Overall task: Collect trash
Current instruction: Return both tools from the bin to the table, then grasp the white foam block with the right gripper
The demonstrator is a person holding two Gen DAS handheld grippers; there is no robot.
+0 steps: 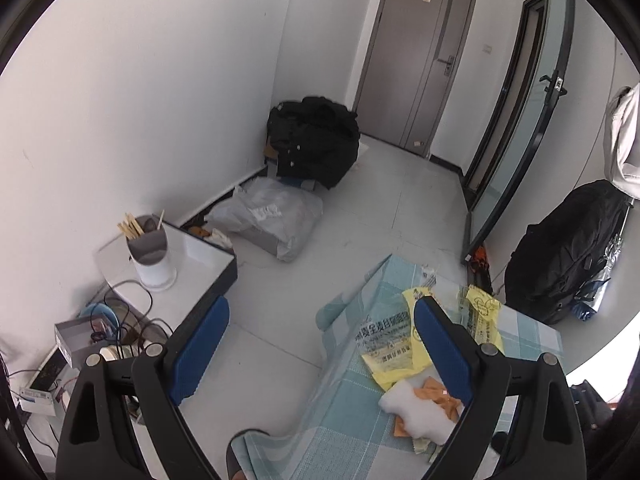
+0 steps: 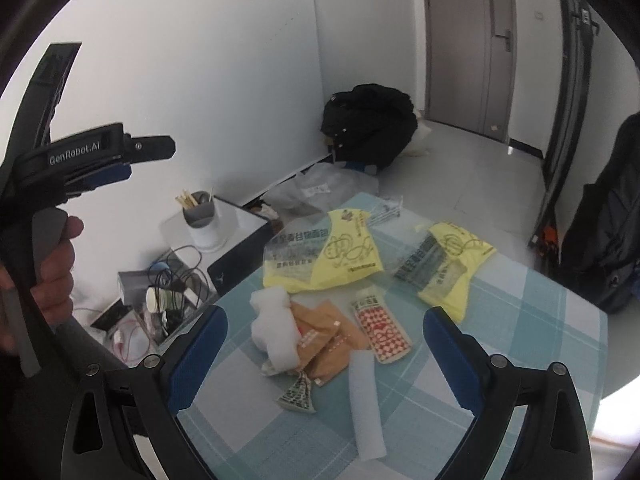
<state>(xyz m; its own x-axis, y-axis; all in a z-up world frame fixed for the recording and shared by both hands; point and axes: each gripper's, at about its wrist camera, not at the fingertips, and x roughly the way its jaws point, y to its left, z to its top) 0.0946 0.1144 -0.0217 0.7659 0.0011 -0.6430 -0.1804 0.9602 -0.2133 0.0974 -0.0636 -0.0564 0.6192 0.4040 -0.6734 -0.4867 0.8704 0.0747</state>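
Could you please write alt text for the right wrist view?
The open right hand-held gripper hovers over a checked tablecloth strewn with trash: two yellow plastic bags, white foam pieces, brown wrappers and a red-patterned packet. At far left, a hand holds the left hand-held gripper.

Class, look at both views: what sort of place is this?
Probably a small lived-in room or office entryway: a grey door, backpacks on the tiled floor, and a table with a checked cloth holding wrappers.
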